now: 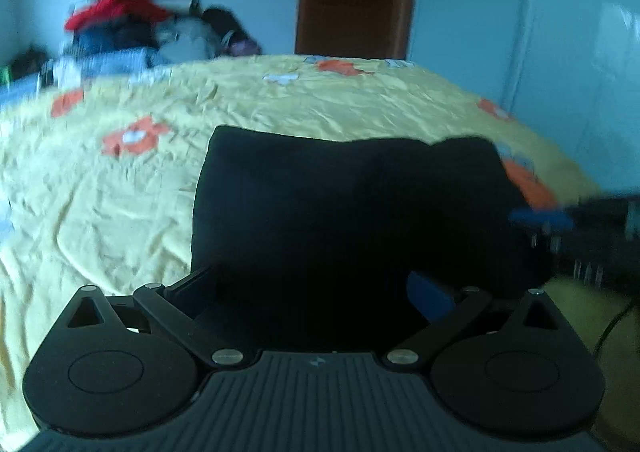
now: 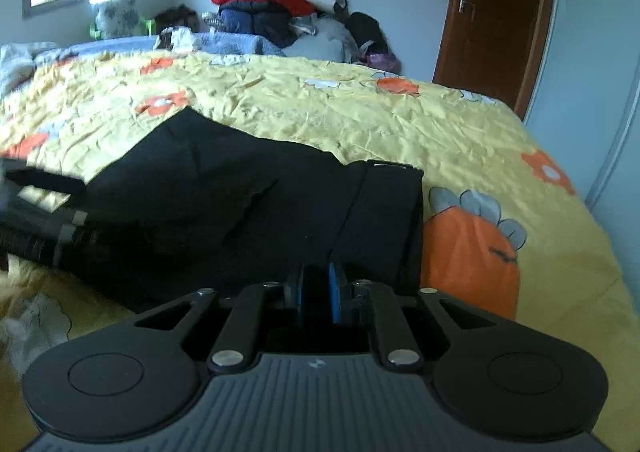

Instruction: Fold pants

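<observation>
1. On the yellow flowered bedspread (image 2: 360,120) lie the black pants (image 2: 224,192), already doubled into a thick slab near the bed's near edge; waistband end sits to the right in the right wrist view.
2. Right gripper (image 2: 316,292): blue pads nearly together, pinched on the pants' near edge. Looks like cloth is between them, a thin layer at most.
3. Left gripper (image 1: 316,284): links spread wide, jaws open, w/ pants cloth filling the gap between the fingers. Pads not seen pressing, so no grip yet; the left finger is lost in the dark cloth, only the blue pad (image 1: 430,294) on the right shows.
4. Step in hand, I judge: get the left side pinched on the same near edge, then carry both corners over for the next fold.
5. To do it well: close the left jaws on all layers, not just the top one; keep both grippers level w/ each other so the fold line runs straight.
6. Lift just enough to clear, lay edge on edge, then release.
7. Risk: the right's shallow pinch may slip, esp. w/ thick stacked cloth.
</observation>
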Available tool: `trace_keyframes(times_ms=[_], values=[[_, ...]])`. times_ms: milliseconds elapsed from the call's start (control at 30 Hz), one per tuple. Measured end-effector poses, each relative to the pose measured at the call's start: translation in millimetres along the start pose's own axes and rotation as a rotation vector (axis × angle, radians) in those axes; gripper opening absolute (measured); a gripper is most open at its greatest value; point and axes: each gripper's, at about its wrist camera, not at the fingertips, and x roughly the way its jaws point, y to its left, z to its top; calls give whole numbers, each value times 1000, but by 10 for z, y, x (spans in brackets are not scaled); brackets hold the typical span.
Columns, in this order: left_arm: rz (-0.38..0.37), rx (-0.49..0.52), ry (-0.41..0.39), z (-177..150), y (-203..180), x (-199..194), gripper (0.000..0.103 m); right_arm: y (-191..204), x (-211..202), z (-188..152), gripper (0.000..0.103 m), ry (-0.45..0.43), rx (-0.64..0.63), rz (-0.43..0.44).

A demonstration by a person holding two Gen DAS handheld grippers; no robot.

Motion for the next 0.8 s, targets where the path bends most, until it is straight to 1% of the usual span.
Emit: trace_keyframes(times_ms=[33, 100, 233, 300, 367, 533, 800], values=[[2, 11, -6, -21, -9, 17, 103, -25, 17, -2, 12, -5, 19, 6], [-8, -22, 2, -26, 45, 51, 103, -39, 35, 18, 12, -2, 40, 7], [1, -49, 9, -29, 119, 14, 103, 62, -63, 47, 13, 5, 13, -18], [14, -53, -3, -74, 110, 19, 103, 111, -81, 5, 13, 19, -24, -23], [29, -59, -22, -113, 94, 6, 103, 141, -54, -47, 13, 13, -53, -31], [36, -64, -34, -126, 96, 0, 103, 122, -23, -84, 13, -15, -13, -33], [34, -83, -32, -139, 123, -7, 103, 194, -41, -105, 13, -23, -19, -64]])
